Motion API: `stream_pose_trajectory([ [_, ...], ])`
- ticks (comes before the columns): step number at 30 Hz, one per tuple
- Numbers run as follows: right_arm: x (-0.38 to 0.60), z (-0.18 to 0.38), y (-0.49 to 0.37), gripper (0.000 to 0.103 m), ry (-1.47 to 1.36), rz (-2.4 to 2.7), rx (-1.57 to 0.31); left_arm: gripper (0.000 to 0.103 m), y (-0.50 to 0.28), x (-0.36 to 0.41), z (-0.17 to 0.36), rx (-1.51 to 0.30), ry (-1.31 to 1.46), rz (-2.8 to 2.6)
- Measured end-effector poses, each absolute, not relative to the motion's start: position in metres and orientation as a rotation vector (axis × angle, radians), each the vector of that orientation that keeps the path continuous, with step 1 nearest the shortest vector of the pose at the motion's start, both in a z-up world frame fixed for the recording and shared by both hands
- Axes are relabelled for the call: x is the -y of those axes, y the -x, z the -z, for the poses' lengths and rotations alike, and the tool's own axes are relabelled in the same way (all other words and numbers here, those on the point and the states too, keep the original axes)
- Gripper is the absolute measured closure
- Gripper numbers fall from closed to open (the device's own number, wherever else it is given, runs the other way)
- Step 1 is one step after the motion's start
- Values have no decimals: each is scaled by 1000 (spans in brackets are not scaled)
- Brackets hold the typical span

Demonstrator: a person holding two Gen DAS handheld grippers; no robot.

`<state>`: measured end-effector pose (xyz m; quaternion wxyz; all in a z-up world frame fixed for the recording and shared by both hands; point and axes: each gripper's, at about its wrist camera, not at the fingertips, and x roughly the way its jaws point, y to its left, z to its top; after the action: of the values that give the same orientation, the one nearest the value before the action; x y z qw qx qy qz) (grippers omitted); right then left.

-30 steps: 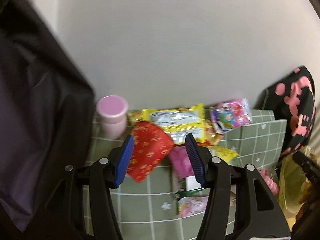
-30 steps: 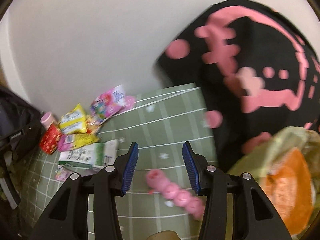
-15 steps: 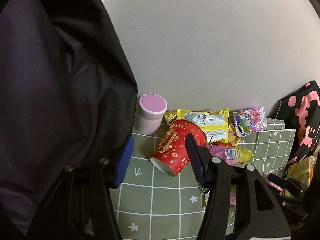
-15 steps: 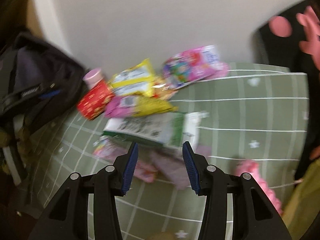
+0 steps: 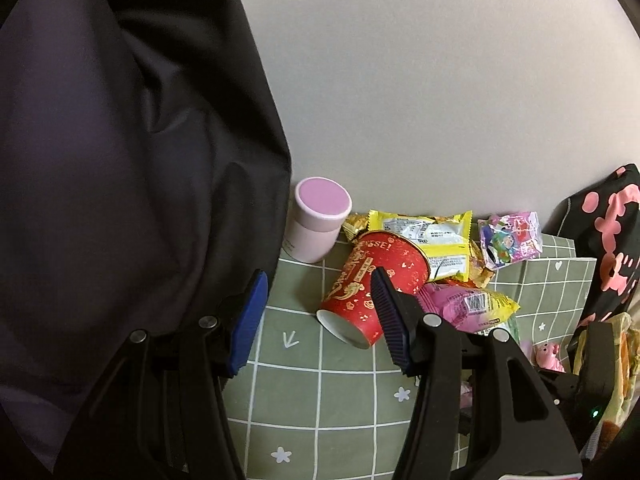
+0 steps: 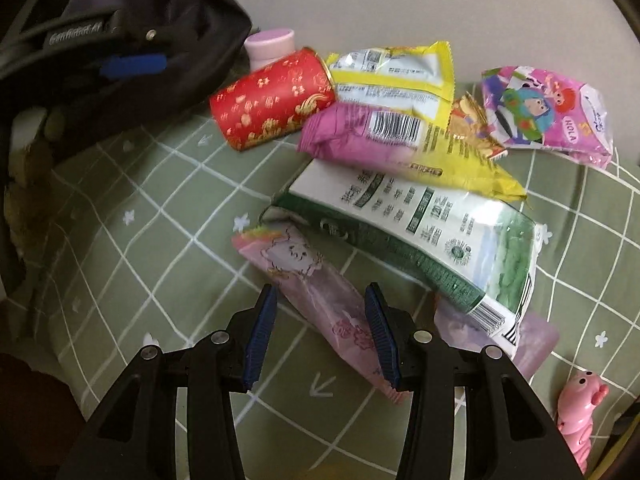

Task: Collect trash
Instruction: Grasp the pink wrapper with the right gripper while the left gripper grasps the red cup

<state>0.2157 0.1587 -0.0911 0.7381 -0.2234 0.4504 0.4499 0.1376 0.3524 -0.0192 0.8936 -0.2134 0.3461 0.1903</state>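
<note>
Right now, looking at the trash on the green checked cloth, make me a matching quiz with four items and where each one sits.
Items:
1. red paper cup with gold print
2. pink lidded jar
3. pale pink cartoon wrapper
4. green-and-white packet

Places:
A. between the right tool's closing jaws
B. standing upright by the dark bag
C. lying on its side
D. lying partly over the pale pink cartoon wrapper

Pairs: 1-C, 2-B, 3-A, 4-D
</note>
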Motion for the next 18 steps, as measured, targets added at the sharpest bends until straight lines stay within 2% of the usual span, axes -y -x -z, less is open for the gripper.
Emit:
stream_pose_trajectory([
  [2,-155,90,-215,73,468,-999,-1004,50,-142,-350,23,-727,444,-363],
  [3,-150,87,-215,82,449,-994,-1001,49,-145,-348,24,-730,443,-347],
  [7,-126,68,-214,92,398,-948,-972,45,-163,-337,27,-738,391,-270],
  [18,-58,14,-241,93,197,-729,-871,44,-218,-317,59,-889,215,-212],
])
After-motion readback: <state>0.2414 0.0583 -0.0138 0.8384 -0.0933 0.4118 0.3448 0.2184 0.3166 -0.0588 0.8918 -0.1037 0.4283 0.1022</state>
